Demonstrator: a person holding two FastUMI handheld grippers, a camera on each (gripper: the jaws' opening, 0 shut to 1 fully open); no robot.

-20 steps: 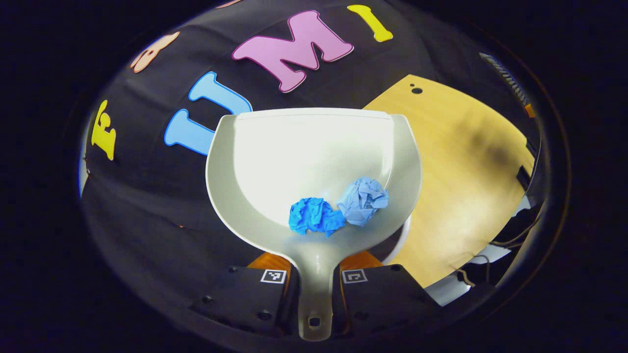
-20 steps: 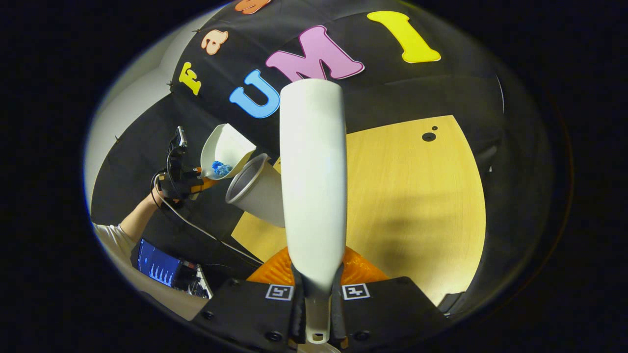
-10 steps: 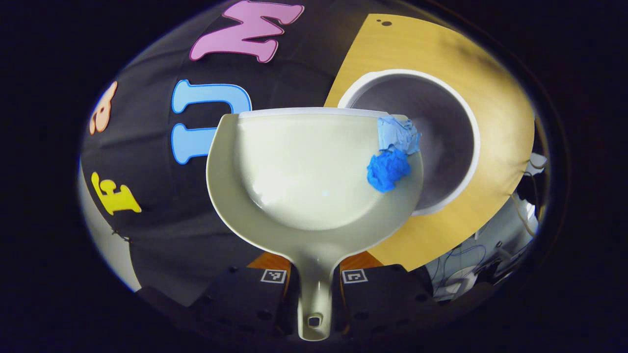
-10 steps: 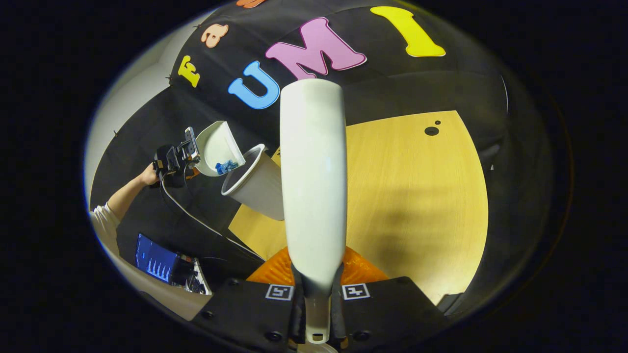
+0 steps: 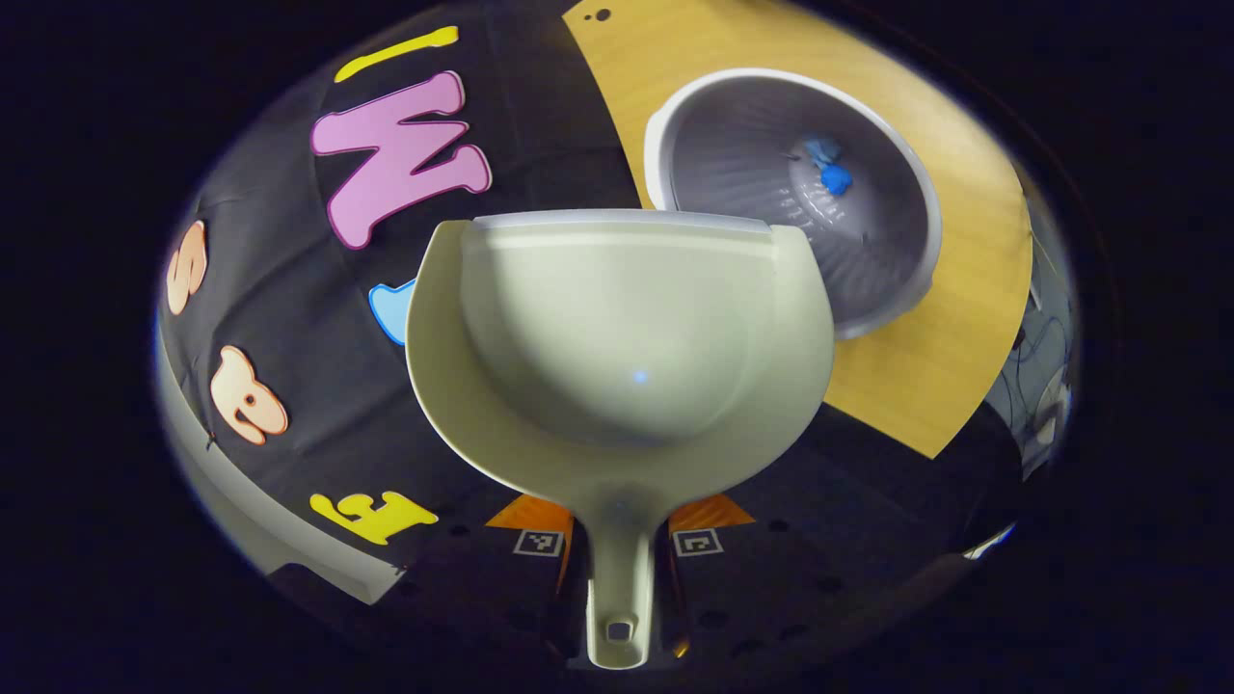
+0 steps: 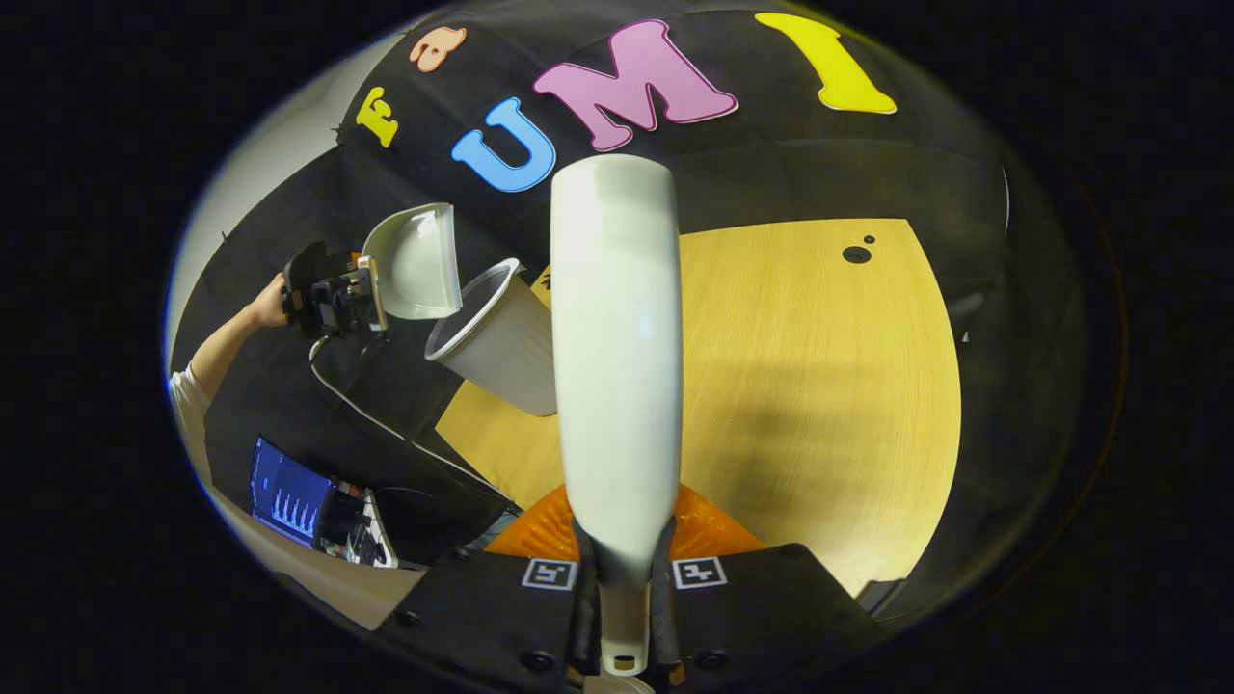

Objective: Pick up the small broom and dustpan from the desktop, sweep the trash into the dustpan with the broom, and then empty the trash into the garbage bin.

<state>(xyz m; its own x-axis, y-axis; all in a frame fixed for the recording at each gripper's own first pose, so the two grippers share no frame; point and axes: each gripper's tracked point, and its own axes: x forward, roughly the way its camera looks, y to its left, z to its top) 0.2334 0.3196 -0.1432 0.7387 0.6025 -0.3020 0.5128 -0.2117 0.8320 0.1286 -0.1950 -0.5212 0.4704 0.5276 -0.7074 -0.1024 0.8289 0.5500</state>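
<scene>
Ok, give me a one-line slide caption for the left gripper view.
Left gripper holds the emptied dustpan tipped beside the garbage bin, blue paper trash inside.

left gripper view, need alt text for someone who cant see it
An empty pale dustpan is held by its handle in the left tongs, tipped toward a grey garbage bin that stands on a wooden desktop. Two crumpled blue paper balls lie at the bottom of the bin.
</scene>
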